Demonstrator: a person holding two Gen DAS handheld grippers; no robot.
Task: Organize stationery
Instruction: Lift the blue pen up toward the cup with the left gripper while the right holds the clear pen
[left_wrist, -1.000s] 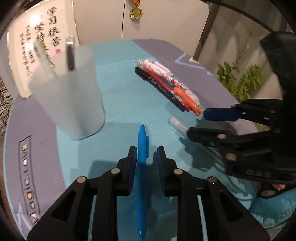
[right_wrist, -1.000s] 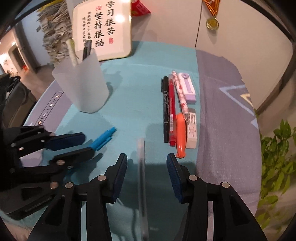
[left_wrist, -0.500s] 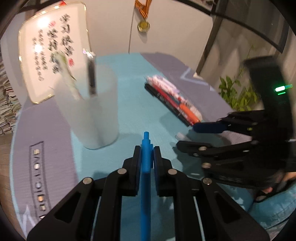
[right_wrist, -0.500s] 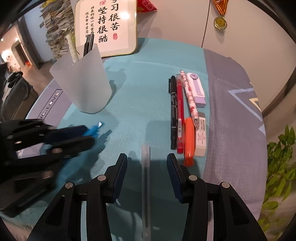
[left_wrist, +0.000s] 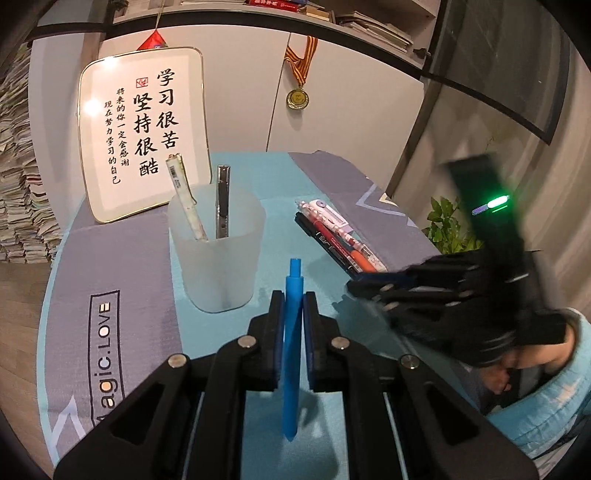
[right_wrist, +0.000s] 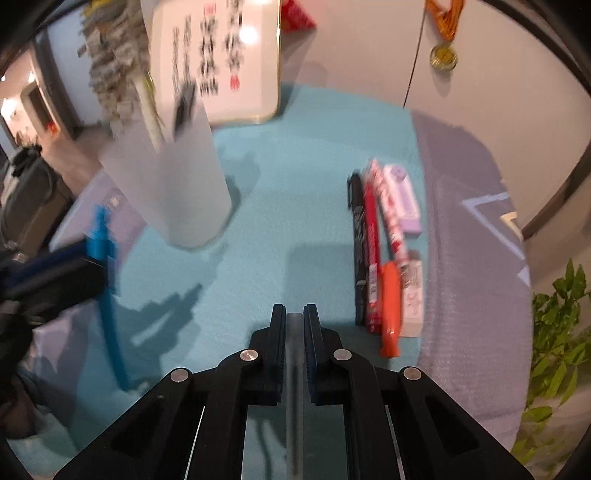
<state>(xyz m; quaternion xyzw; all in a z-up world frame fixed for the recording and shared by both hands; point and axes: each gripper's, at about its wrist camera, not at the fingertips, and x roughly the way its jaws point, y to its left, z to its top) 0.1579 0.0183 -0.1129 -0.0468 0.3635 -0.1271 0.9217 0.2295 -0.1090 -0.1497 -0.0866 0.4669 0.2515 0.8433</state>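
Pinching the blue pen (left_wrist: 294, 280) between the just-closed fingers of the left gripper (left_wrist: 293, 314), top end poking up past the fingertips, lower end hanging free above the bench (left_wrist: 122, 266); pinching the clear pen (right_wrist: 294, 406) between the fingers of the right gripper (right_wrist: 294, 321), likewise just drawn together, barrel running back along them and faint against the teal cloth. Cannot tell whether that one is off the bench yet. Step in hand, by the look of it: carrying both to the frosted cup (left_wrist: 218, 258), standing just ahead of the left gripper with a white pen and a dark one already leaning inside. To do it well: go one hand at a time, left first as the nearer; raise high enough to clear the rim; tip the wrist to bring the pen near upright, lower end over the open side of the mouth, away from the two pens already there; lower well inside before spreading the fingers, never dropping from height, to avoid knocking the light cup or bouncing the pen out. Keep the right gripper back meanwhile, avoiding a clash of hands above the cup. Hold a firm, steady pinch on the slim clear barrel, likely slippery. Leave the row of pens (left_wrist: 340, 243) at the far right for later
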